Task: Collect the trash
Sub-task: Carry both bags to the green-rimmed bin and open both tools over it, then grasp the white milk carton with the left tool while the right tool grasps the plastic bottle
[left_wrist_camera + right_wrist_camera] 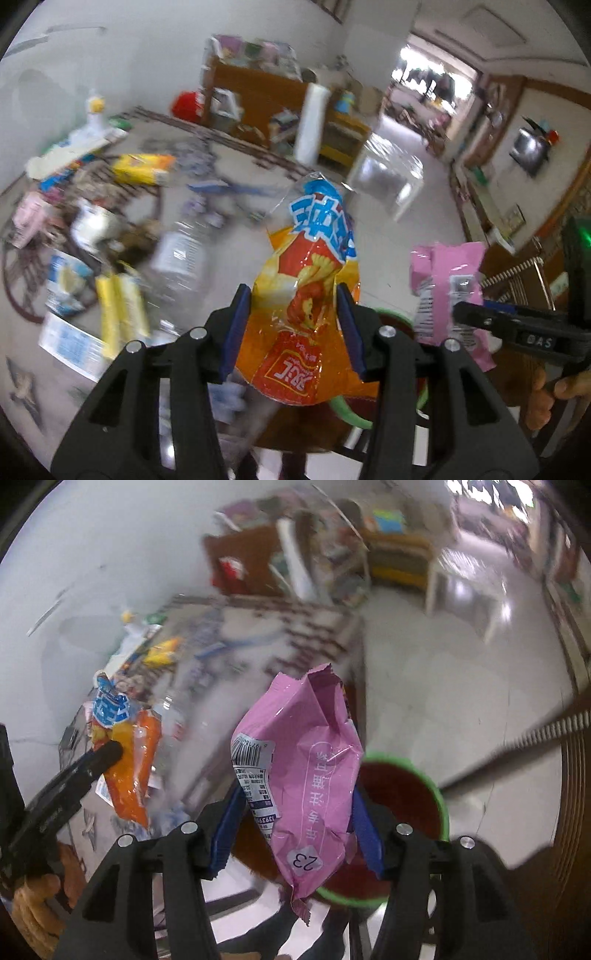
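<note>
My left gripper [293, 299] is shut on an orange snack bag [306, 295] with a blue top, held up in the air. It also shows in the right wrist view [129, 760]. My right gripper [295, 797] is shut on a pink wrapper [306, 775] with a barcode and a "23" sticker; it shows in the left wrist view too [447, 284]. A green-rimmed bin [439, 794] with a dark red inside sits just below and right of the pink wrapper. Its rim peeks out under the orange bag [347, 410].
A table [236, 158] on the left holds much litter: a clear plastic bottle [177, 254], yellow packets [142, 168], cartons and papers. A wooden shelf [255, 96] stands at the back wall. A shiny tiled floor [461, 672] runs to the right toward a bright doorway.
</note>
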### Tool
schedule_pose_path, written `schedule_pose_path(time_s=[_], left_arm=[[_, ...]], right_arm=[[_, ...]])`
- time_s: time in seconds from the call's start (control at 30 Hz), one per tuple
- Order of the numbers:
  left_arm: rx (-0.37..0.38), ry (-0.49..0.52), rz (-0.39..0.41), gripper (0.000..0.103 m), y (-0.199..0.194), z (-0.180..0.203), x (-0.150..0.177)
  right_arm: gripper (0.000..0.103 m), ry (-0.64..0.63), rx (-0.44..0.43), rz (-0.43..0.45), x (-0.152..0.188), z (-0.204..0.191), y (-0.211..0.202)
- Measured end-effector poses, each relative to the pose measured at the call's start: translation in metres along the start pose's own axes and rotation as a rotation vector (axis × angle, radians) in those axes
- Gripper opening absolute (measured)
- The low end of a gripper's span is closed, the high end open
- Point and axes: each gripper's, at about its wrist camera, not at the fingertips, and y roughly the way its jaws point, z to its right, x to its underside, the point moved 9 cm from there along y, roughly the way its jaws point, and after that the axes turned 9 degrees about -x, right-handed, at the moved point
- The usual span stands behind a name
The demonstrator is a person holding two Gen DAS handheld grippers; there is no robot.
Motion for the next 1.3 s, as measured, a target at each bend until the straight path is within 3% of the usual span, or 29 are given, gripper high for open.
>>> schedule_pose_path(time_s=[0.1,0.23,0.43,0.57,0.73,0.97,1.3], left_arm=[[0.027,0.024,-0.039,0.046,0.006,0.038,0.017],[0.058,0.072,-0.067,0.046,0.013,0.079,0.032],[0.075,0.131,-0.078,0.053,0.027,0.121,0.036],[0.082,0.140,-0.064,0.081,0.025,0.138,0.036],[0.072,0.148,-0.034,0.084,0.016,0.144,0.030],[-0.036,0.065,0.021,0.087,-0.003,0.091,0.018],[-0.283,-0.199,0.045,0.087,-0.026,-0.065,0.022]], right_arm=[[0.067,0.054,0.013,-0.010,0.007,0.020,-0.008],[0.082,0.039,0.119,0.068,0.000,0.041,-0.032],[0.083,0.083,0.113,0.149,0.000,0.074,-0.058],[0.084,0.079,0.139,0.210,-0.003,0.082,-0.074],[0.085,0.045,0.158,0.256,-0.009,0.079,-0.081],[0.085,-0.007,0.125,0.225,-0.010,0.062,-0.070],[0.085,-0.150,0.095,0.158,-0.027,-0.001,-0.036]])
